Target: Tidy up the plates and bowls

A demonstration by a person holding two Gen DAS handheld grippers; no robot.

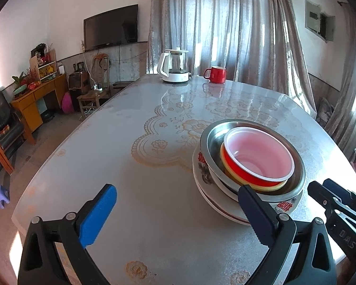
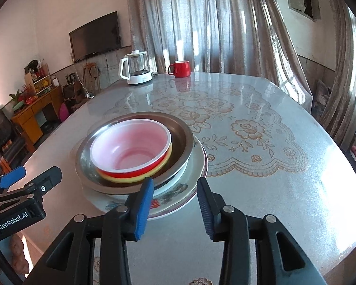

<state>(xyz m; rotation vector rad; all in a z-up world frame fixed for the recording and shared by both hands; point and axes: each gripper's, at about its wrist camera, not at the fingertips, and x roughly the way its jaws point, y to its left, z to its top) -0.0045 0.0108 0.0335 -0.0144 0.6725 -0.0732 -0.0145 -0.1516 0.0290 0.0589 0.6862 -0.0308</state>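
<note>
One stack stands on the table [image 1: 121, 171]: white patterned plates [image 1: 203, 174] at the bottom, a metal bowl [image 1: 211, 142] on them, then a yellow bowl [image 1: 269, 186] holding a red bowl [image 1: 258, 153] with a white inside. My left gripper [image 1: 175, 190] is wide open just left of the stack's near edge, with bare table between its fingers. In the right wrist view, my right gripper [image 2: 175, 181] stands partly open at the near rim of the plates [image 2: 197, 166]; its pads press on nothing. The red bowl [image 2: 130, 147] sits tilted in the metal bowl [image 2: 184, 137].
A white and glass kettle [image 1: 174, 65] and a red mug [image 1: 217, 74] stand at the table's far edge before the curtains. The table [image 2: 273, 166] carries a floral cover. Chairs and a yellow cabinet [image 1: 35, 99] line the room's left side.
</note>
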